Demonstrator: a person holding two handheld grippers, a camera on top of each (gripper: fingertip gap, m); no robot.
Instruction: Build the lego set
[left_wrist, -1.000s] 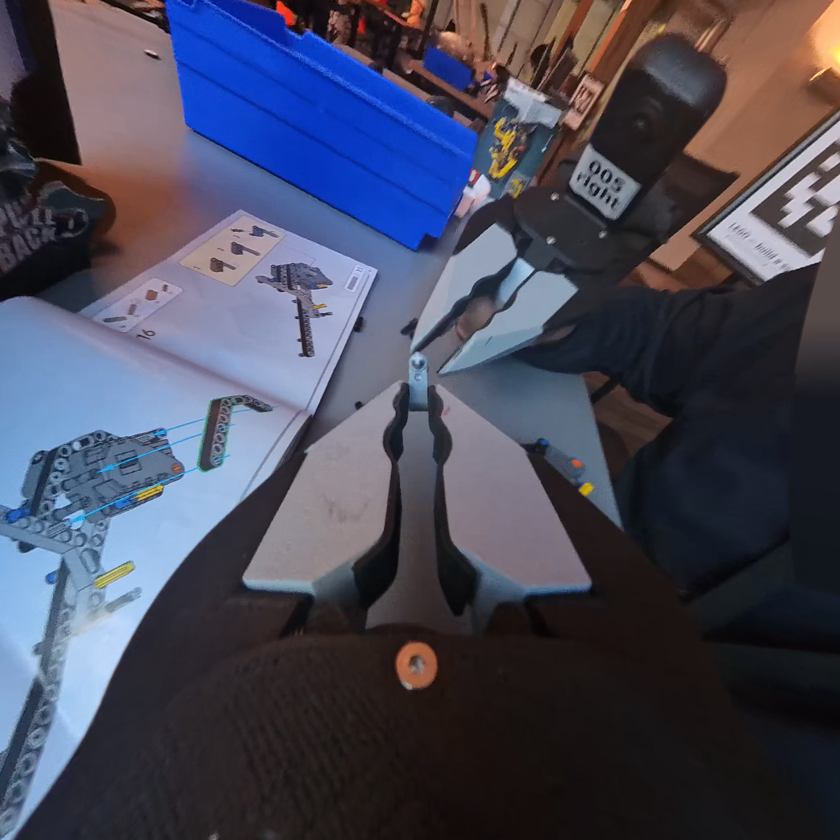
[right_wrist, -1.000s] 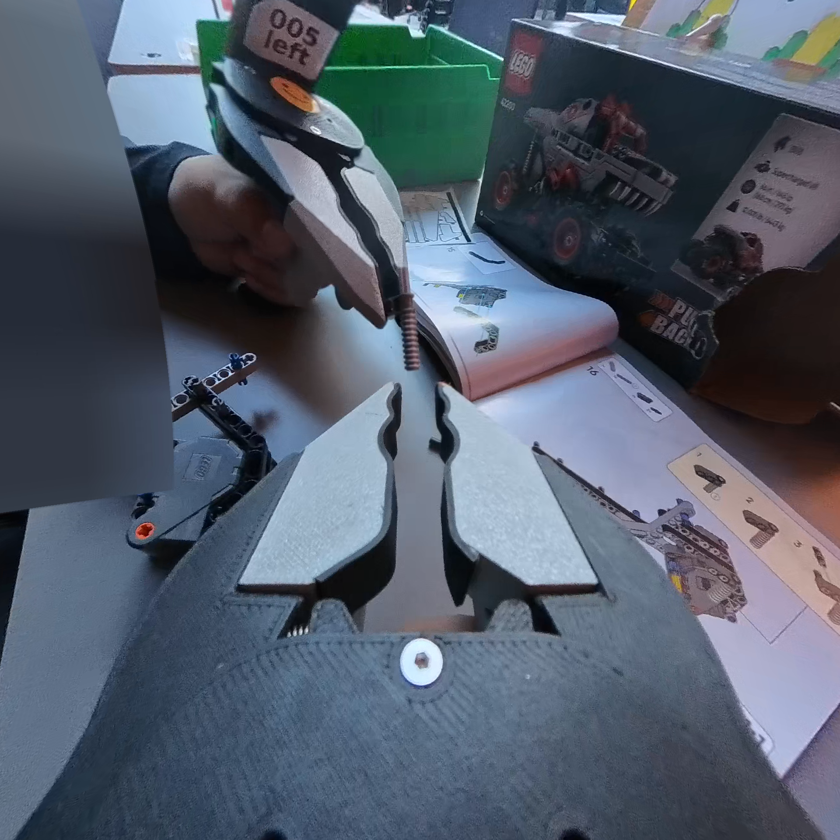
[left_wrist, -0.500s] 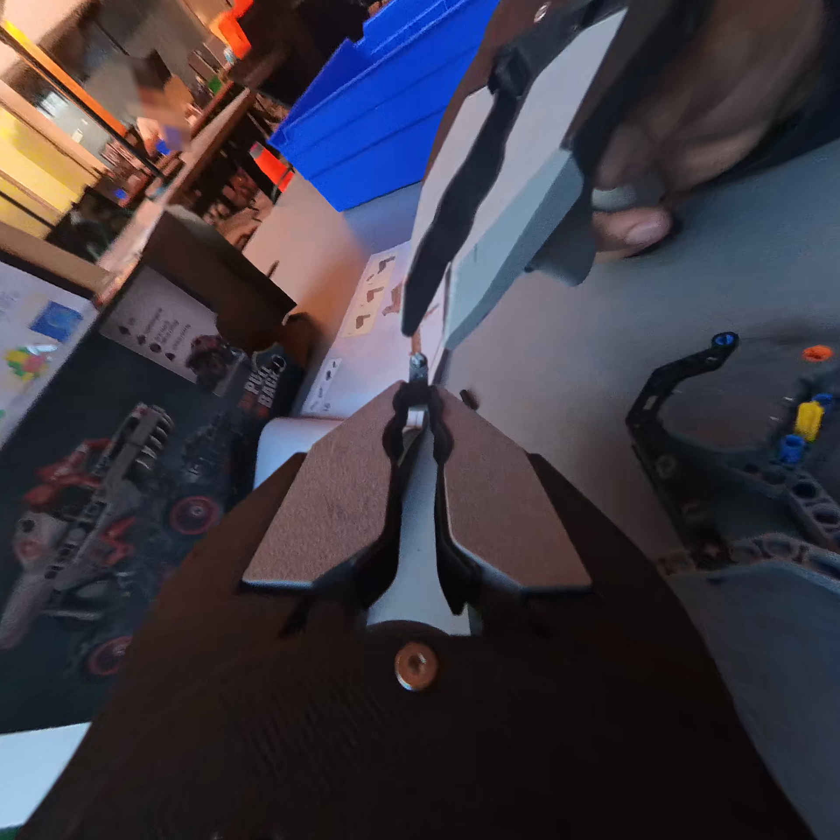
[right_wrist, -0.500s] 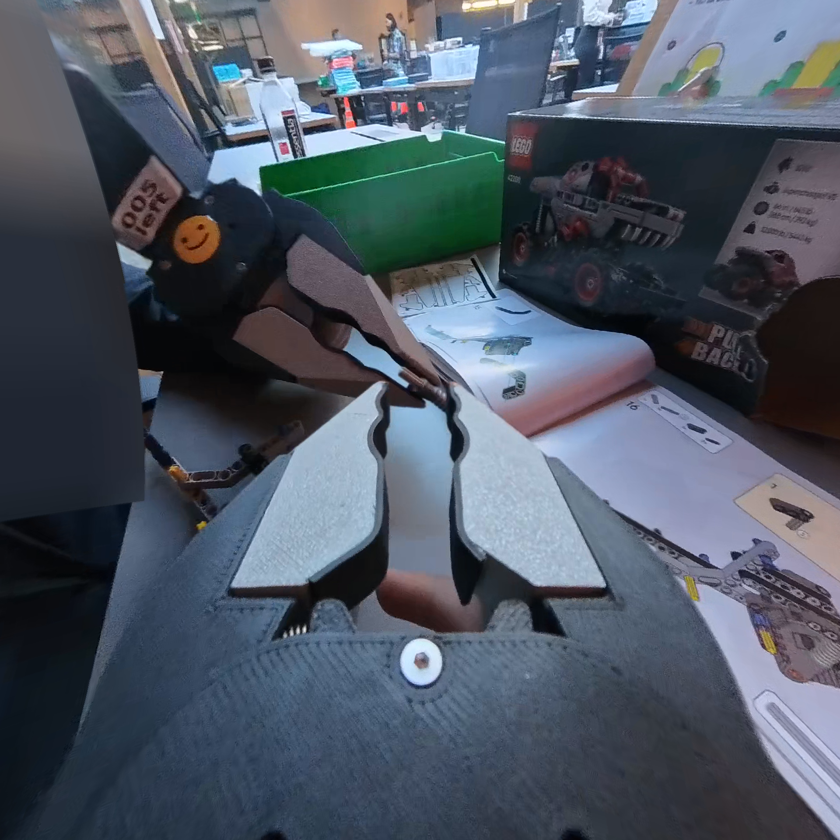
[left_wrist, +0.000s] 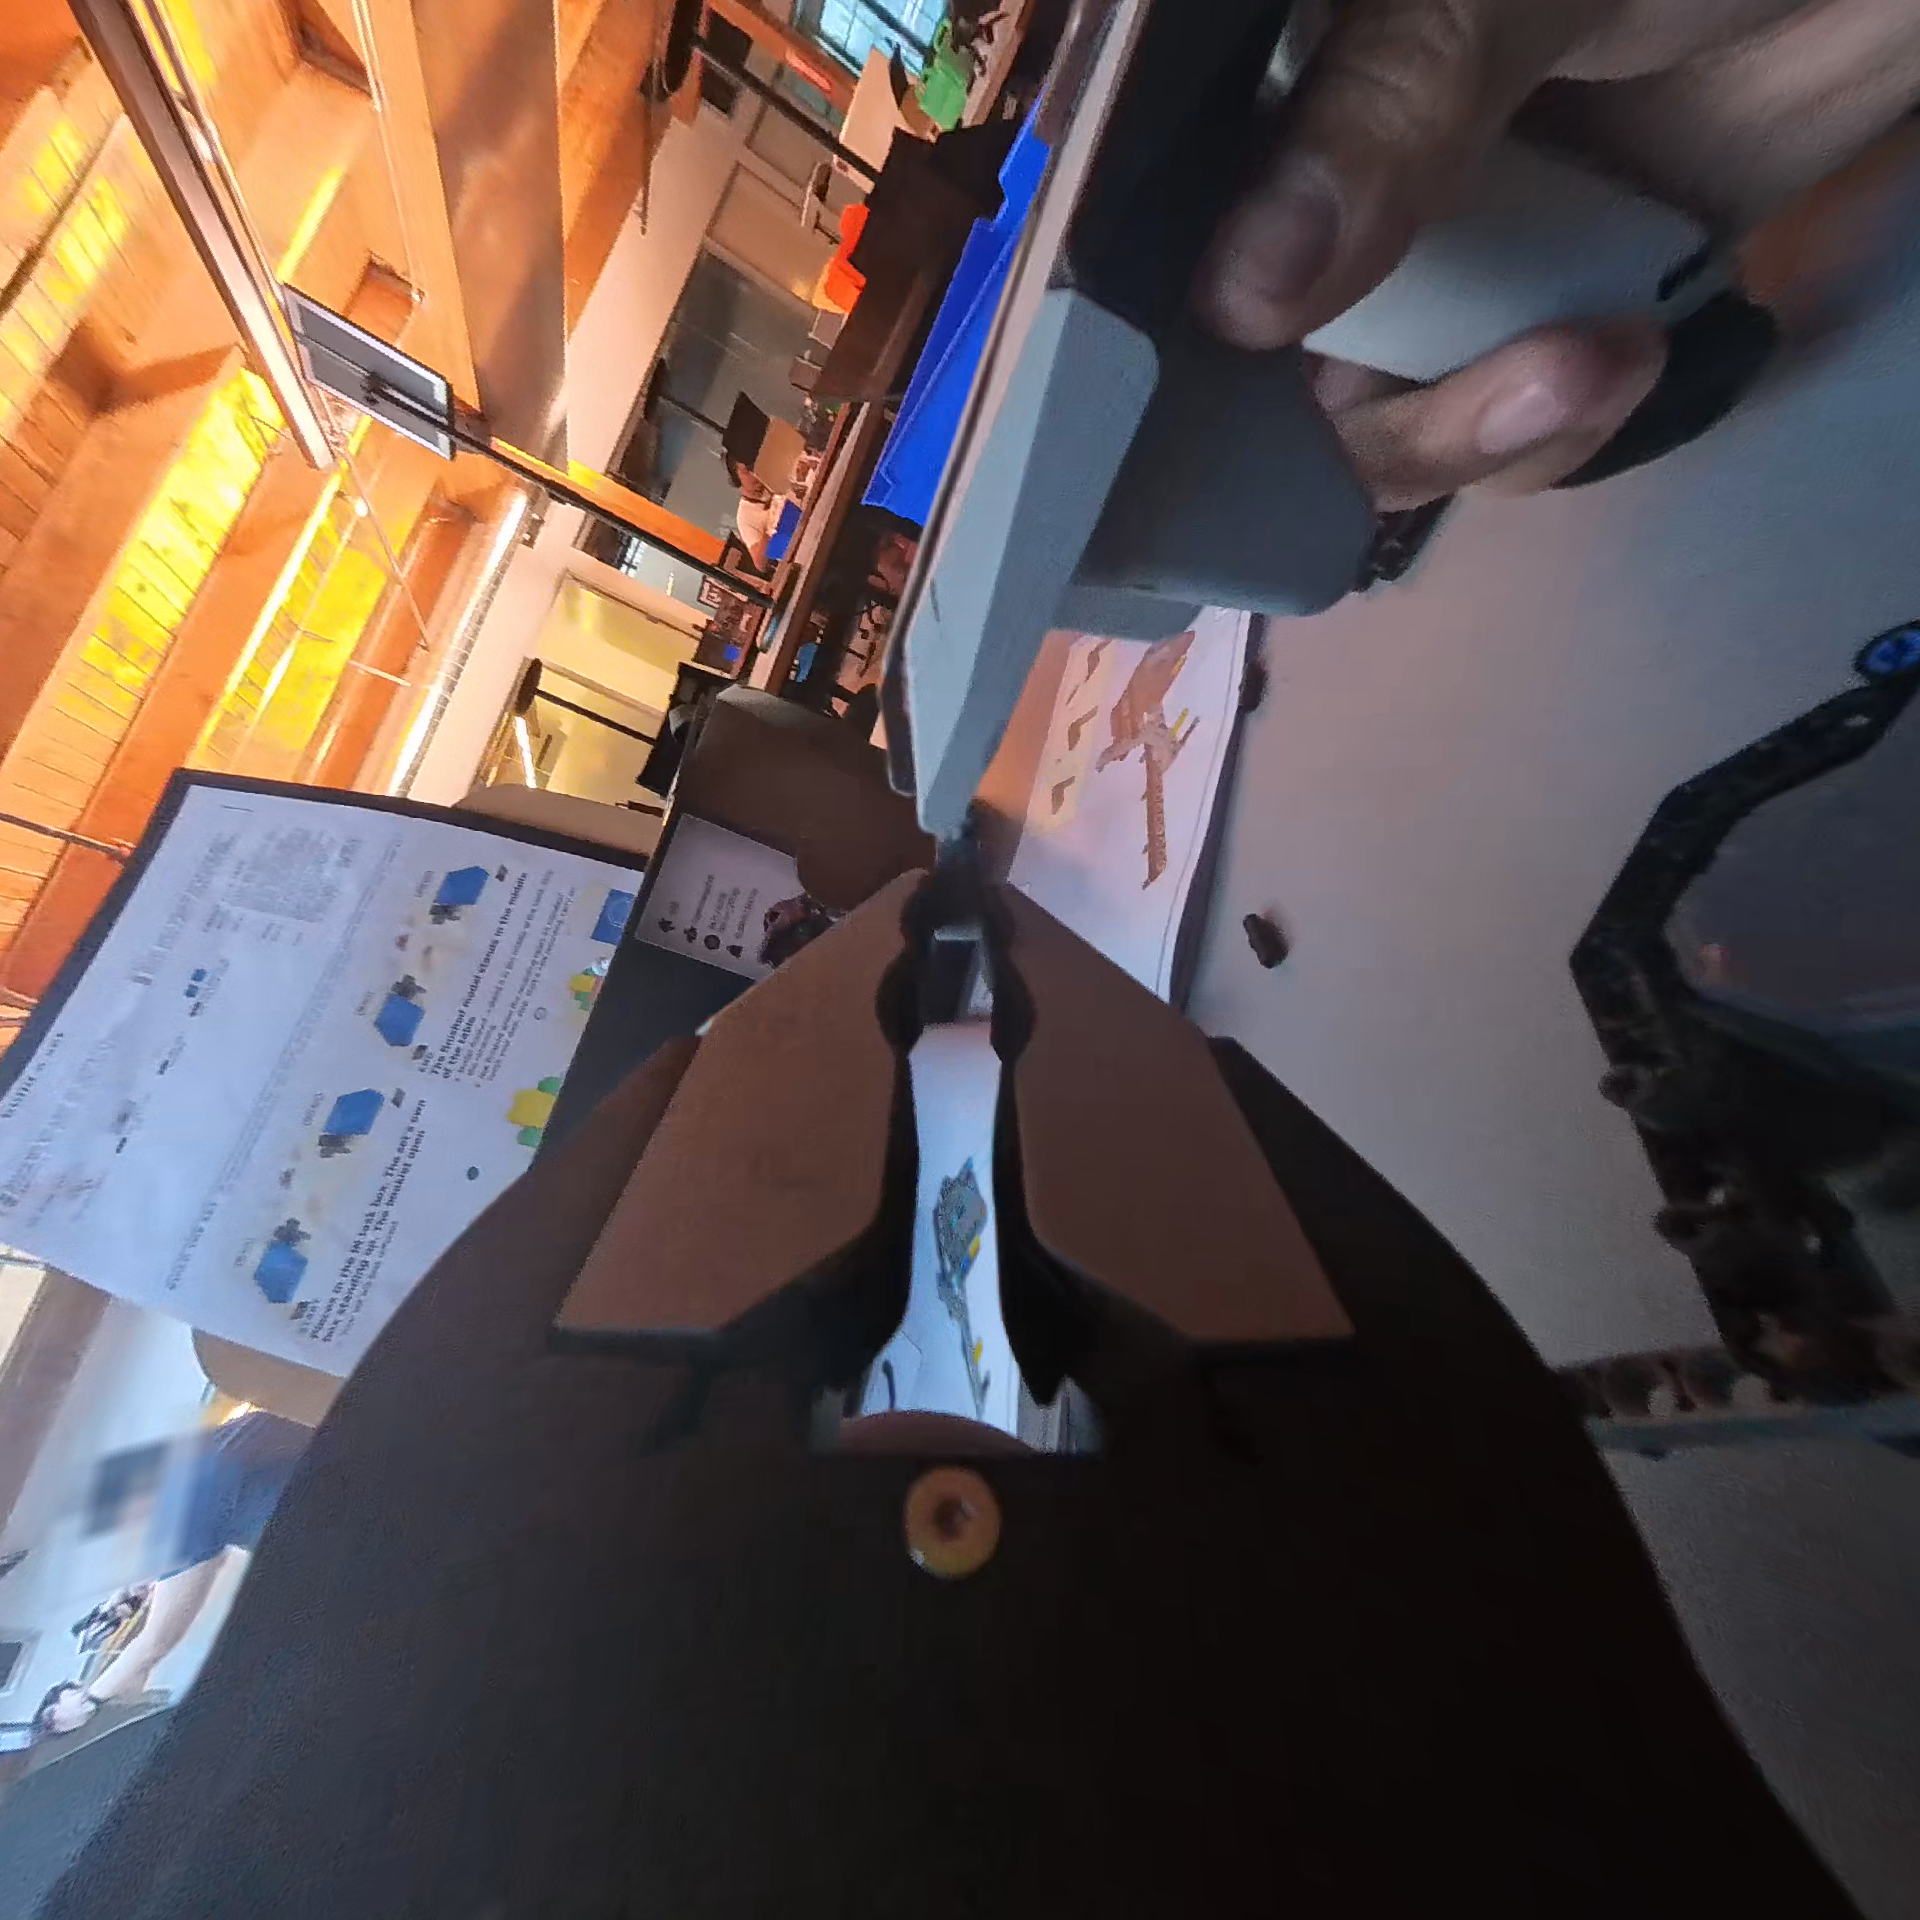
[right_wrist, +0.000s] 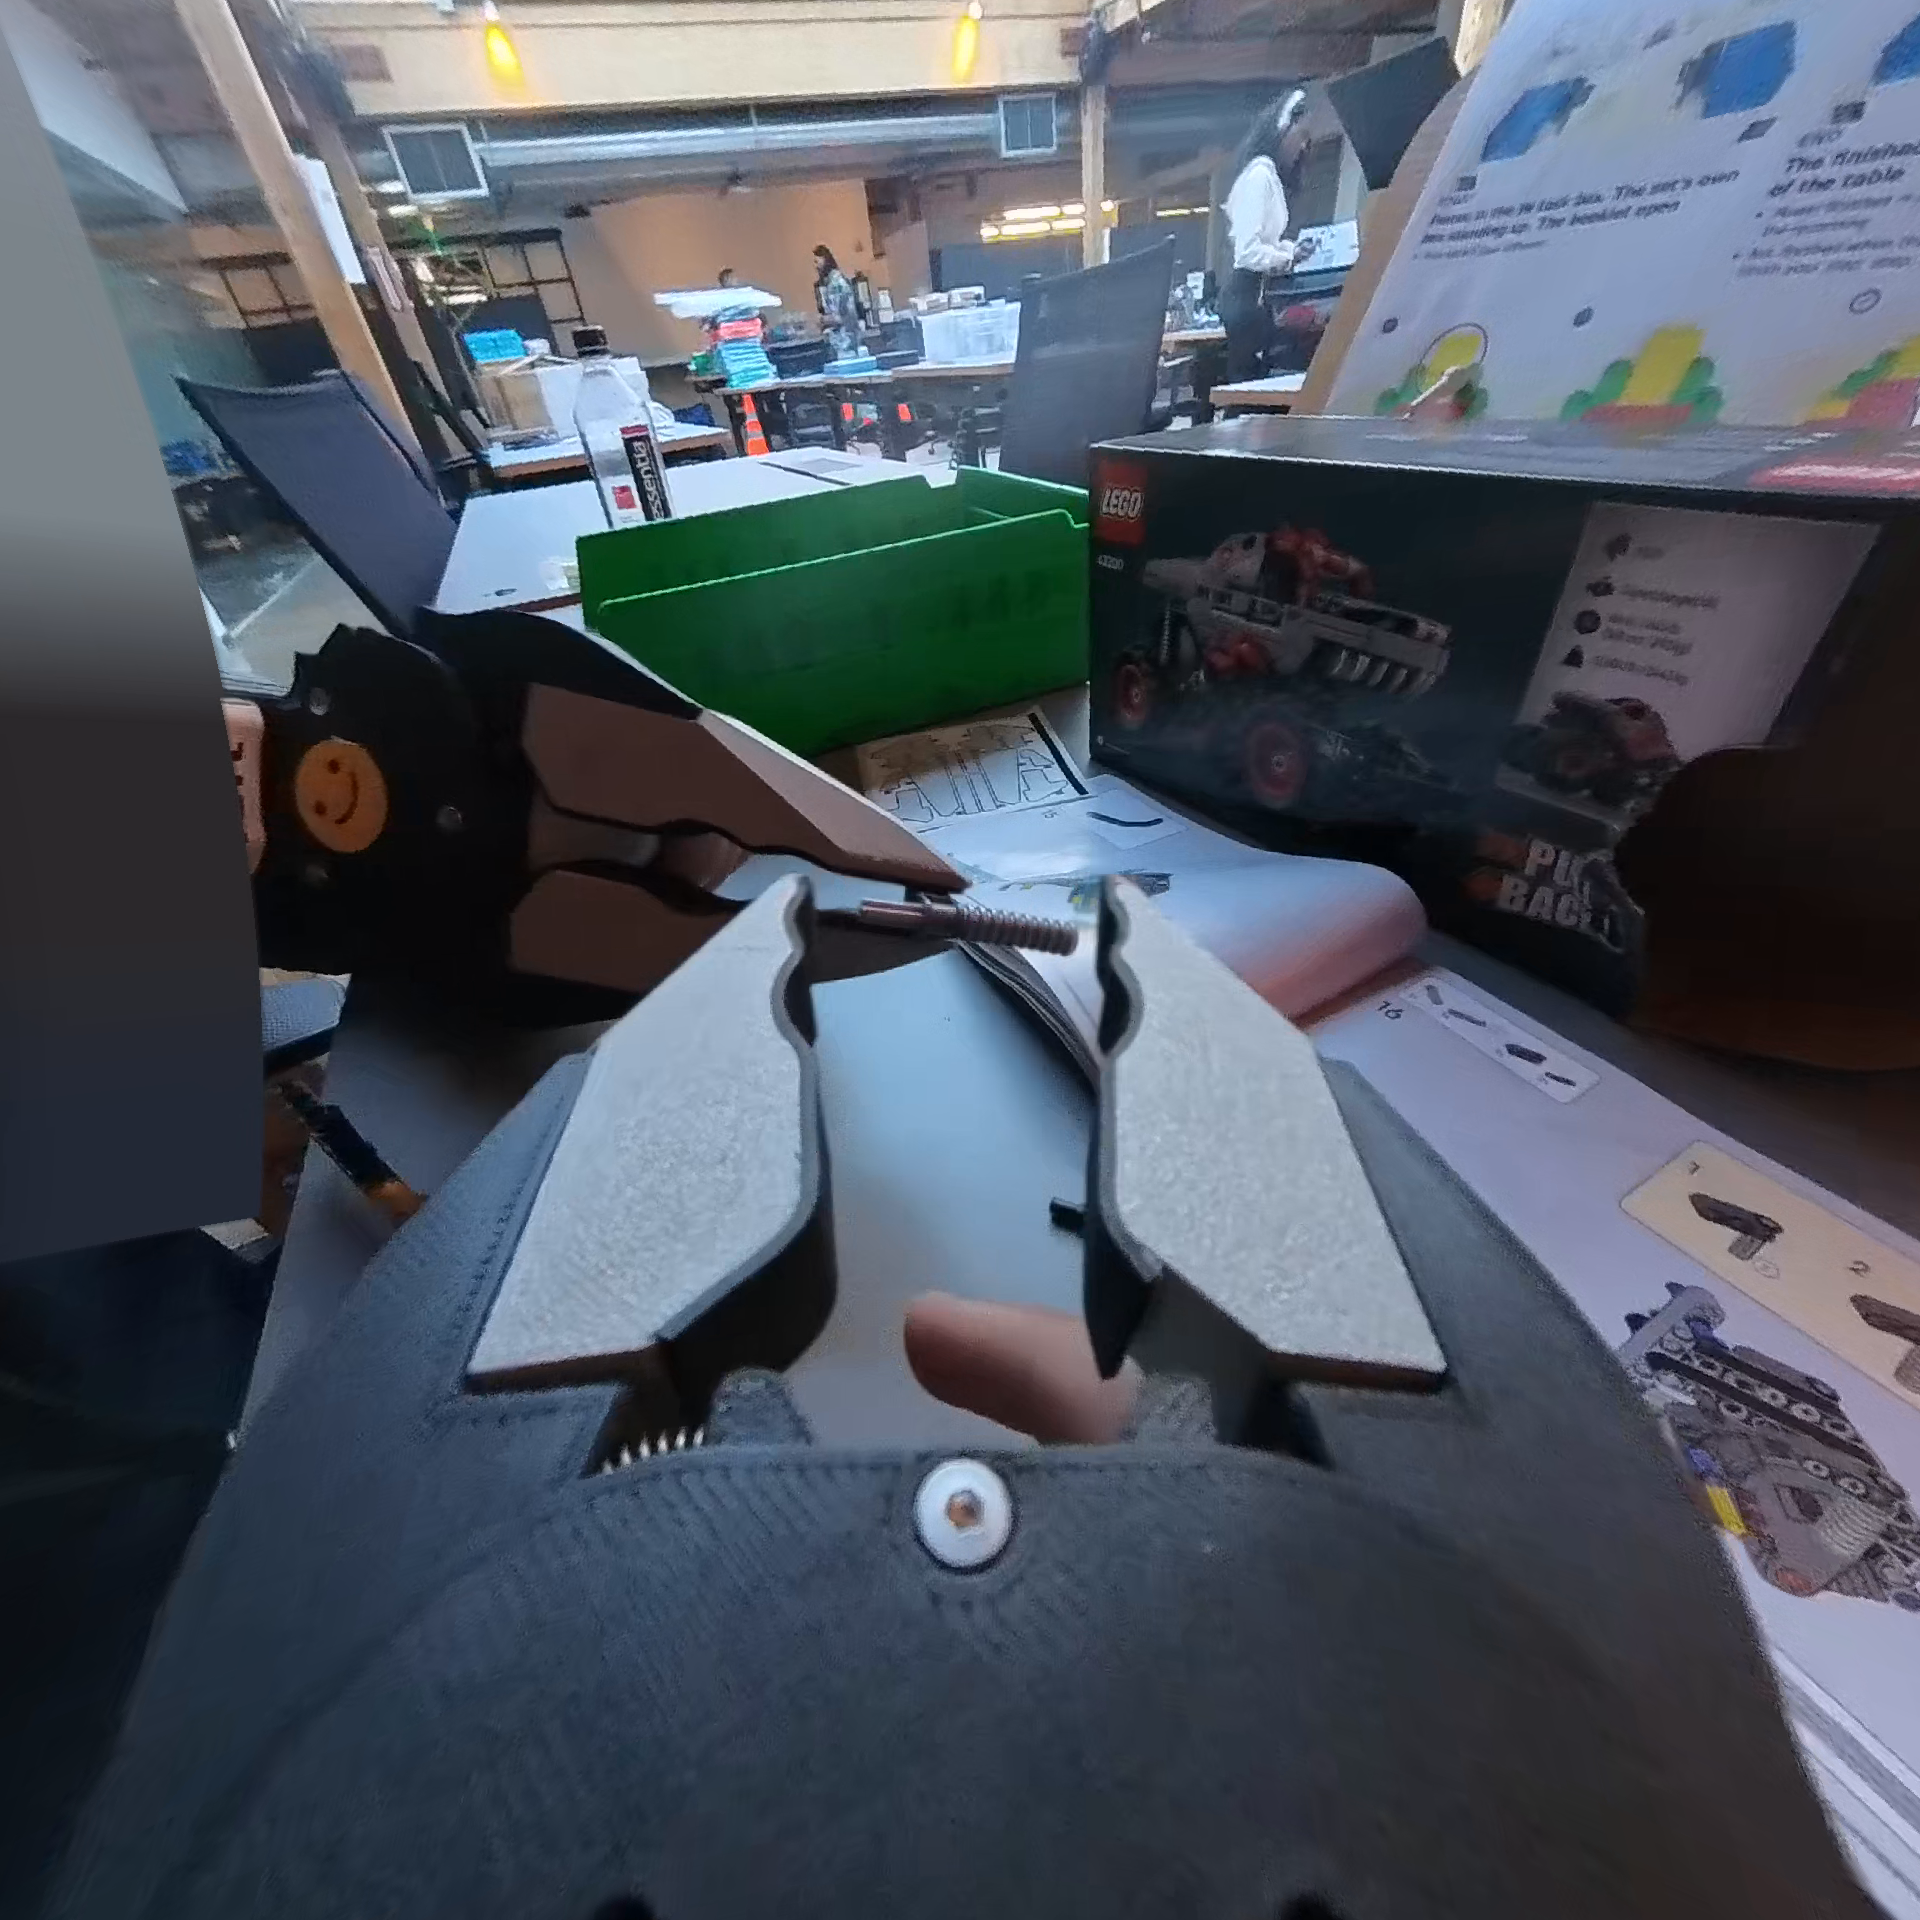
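My left gripper (left_wrist: 951, 920) is shut on a small spring shock-absorber piece (right_wrist: 977, 925) and holds it level above the table. In the right wrist view the left gripper (right_wrist: 925, 896) comes in from the left. My right gripper (right_wrist: 951, 935) is open. The spring piece lies across the gap between its fingertips, apart from both pads. In the left wrist view one right finger (left_wrist: 997, 582) reaches down to the left tips. A black Lego frame assembly (left_wrist: 1714, 1039) lies on the table at the right.
An open instruction booklet (right_wrist: 1247, 914) lies ahead, with the Lego set box (right_wrist: 1455, 644) and a green bin (right_wrist: 831, 623) behind it. A blue bin (left_wrist: 966, 343) stands farther off. A printed sheet (left_wrist: 312, 1039) stands upright. A water bottle (right_wrist: 623, 447) is on the table behind. My two grippers' fingertips are within a few centimetres of each other.
The left gripper rolled over and turned the spring piece from hanging down to level. The right gripper opened wider and now brackets the piece.
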